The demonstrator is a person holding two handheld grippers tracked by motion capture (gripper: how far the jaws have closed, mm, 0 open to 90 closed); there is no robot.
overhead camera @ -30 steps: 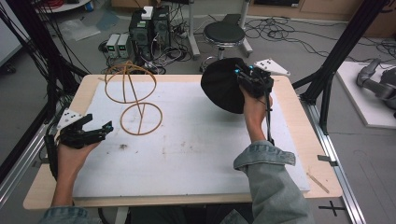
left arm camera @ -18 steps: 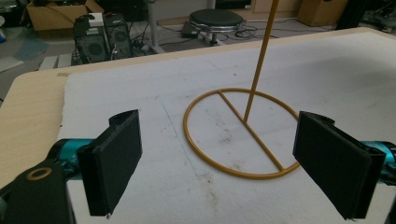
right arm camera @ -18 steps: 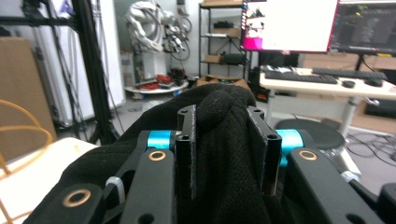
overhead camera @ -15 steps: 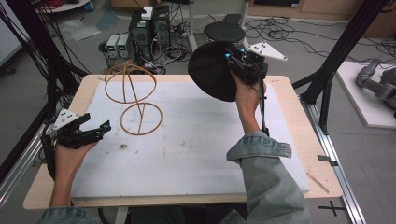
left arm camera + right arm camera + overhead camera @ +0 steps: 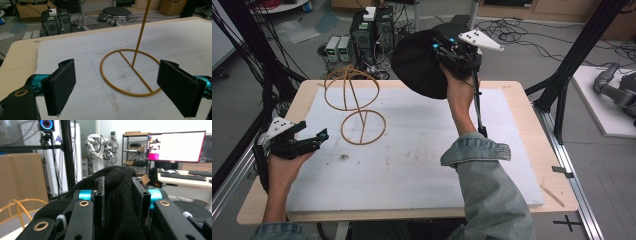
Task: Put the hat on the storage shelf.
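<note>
A black knitted hat (image 5: 419, 62) hangs in the air above the table's far edge, with my right gripper (image 5: 446, 50) shut on a bunched fold of it (image 5: 120, 195). A yellow wire stand (image 5: 357, 105) with a ring base (image 5: 130, 72) and a looped top rises on the white board, left of the hat. My left gripper (image 5: 314, 137) rests low at the table's left side, open, with its jaws wide apart and nothing between them (image 5: 117, 92). Its jaws point toward the stand's base.
The white board (image 5: 412, 165) covers most of the wooden table (image 5: 532, 105). Black frame posts (image 5: 582, 45) stand at both sides. Computer boxes (image 5: 372, 25), cables and a stool are on the floor beyond the far edge.
My right gripper has lifted the hat higher and carried it left, toward the stand's top. The left gripper has stayed where it was.
</note>
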